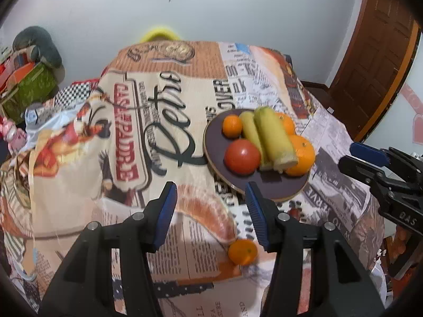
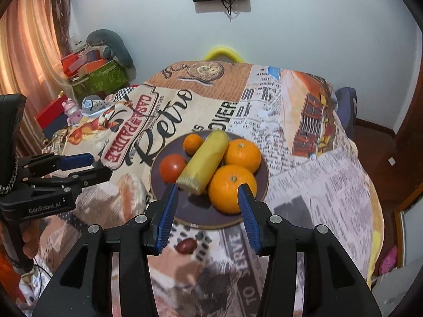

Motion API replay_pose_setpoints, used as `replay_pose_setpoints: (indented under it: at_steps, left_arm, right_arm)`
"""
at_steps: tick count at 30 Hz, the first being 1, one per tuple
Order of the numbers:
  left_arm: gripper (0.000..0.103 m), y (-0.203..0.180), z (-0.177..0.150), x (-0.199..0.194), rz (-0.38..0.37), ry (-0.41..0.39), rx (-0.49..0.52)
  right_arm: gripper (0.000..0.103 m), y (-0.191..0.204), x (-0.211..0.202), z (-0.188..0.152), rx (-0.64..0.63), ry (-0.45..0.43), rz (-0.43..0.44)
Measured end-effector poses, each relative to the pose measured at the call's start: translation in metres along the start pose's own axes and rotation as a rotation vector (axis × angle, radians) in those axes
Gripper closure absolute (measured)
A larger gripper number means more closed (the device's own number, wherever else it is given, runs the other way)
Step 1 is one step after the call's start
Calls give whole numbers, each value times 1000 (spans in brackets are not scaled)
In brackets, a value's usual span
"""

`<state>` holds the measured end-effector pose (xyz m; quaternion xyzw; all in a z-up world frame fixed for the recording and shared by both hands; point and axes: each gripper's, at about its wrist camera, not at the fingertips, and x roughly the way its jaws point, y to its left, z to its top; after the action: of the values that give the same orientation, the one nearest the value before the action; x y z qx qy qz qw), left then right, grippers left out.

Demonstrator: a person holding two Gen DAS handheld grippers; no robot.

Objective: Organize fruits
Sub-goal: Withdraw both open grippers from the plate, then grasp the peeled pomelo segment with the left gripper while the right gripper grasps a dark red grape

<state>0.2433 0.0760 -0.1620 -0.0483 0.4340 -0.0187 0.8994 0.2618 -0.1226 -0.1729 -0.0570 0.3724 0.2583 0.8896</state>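
A round dark plate [image 2: 260, 185] is set on the table covered by a printed newspaper-pattern cloth [image 2: 317, 174]. On the plate, a long yellow corn cob [image 2: 203, 162] is laid at the centre. A red tomato [image 2: 172, 167] is placed to its left, a small orange mandarin [image 2: 193, 143] behind the tomato, and two larger oranges [image 2: 243, 155] to the right. A lone orange mandarin [image 1: 242, 251] is located on the cloth before the plate.
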Motion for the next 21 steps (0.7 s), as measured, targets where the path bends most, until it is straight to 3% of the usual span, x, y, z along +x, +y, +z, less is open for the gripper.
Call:
replay_pose_setpoints:
  at_steps: [9, 14, 21]
  left_arm:
    - [35, 5, -26, 42, -1, 131, -51]
    - [35, 13, -33, 71, -12, 213, -120]
    - [34, 2, -28, 87, -28, 201, -98]
  right_arm:
    - [59, -1, 15, -30, 14, 71, 16]
    - [59, -1, 23, -40, 29, 98, 42]
    - [59, 1, 39, -52, 35, 161, 101]
